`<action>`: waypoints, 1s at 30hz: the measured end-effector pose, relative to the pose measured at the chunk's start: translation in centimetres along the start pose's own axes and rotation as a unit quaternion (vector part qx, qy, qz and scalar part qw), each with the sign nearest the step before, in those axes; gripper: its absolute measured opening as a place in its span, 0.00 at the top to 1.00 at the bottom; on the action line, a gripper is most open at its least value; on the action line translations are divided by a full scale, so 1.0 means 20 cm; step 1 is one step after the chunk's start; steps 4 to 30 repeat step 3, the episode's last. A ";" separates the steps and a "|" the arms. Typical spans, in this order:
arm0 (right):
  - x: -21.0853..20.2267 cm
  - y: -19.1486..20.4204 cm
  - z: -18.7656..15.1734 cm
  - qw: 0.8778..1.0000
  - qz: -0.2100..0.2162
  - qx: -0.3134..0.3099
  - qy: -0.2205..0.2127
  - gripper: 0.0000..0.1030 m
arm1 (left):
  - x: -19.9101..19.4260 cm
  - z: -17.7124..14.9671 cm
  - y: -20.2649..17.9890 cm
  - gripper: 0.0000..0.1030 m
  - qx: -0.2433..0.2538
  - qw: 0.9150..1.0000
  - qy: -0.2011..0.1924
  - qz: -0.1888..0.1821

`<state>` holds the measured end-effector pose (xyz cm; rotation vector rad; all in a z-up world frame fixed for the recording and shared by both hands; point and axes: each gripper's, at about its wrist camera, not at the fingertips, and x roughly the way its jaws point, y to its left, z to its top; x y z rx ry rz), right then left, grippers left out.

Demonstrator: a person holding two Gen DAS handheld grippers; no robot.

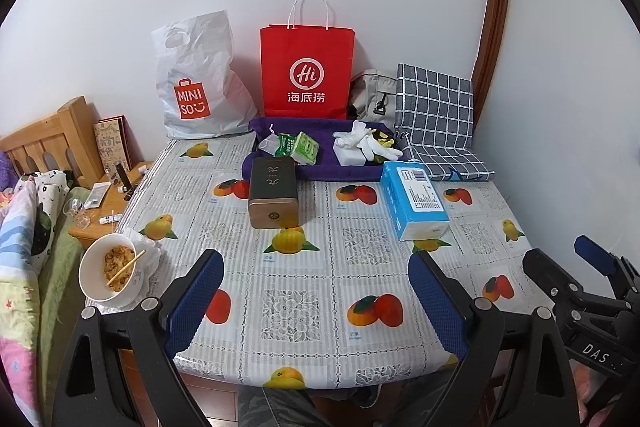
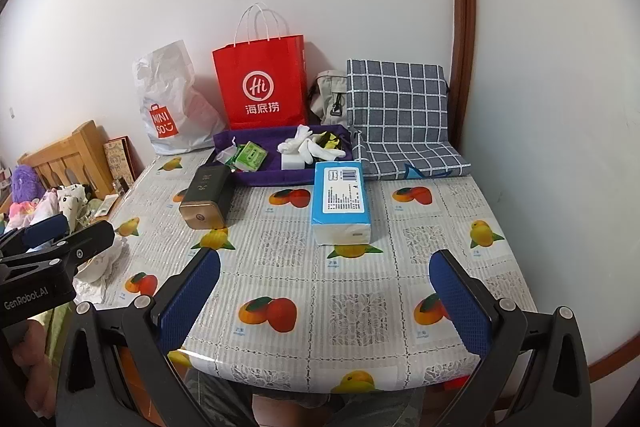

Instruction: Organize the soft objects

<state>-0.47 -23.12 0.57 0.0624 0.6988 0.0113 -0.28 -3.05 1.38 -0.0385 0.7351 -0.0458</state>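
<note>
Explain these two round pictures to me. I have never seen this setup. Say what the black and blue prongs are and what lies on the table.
No robot: a person holds a two-fingered claw in each hand, each carrying a fisheye camera. One picture looks along the left claw, the other along the right claw. Both are open and hold nothing. On the table lie a blue tissue pack, a dark tin and a purple tray holding white gloves and green packets. A bowl of food sits at the left edge.

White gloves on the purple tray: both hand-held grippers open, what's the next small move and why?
Probably reach the right hand-held gripper forward toward the white gloves. Its jaws are open and empty over the near table edge, and the gloves lie loose in the purple tray beyond the blue tissue pack, so steer around that.
</note>
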 end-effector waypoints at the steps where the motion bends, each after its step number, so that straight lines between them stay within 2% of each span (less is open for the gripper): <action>1: 0.00 0.00 0.00 1.000 0.000 0.000 0.000 0.00 | 0.00 0.00 0.00 0.09 0.000 1.000 -0.001 0.001; 30: 0.01 0.00 0.00 1.000 0.002 0.000 0.001 0.00 | 0.02 0.00 -0.01 0.09 0.001 1.000 0.000 0.001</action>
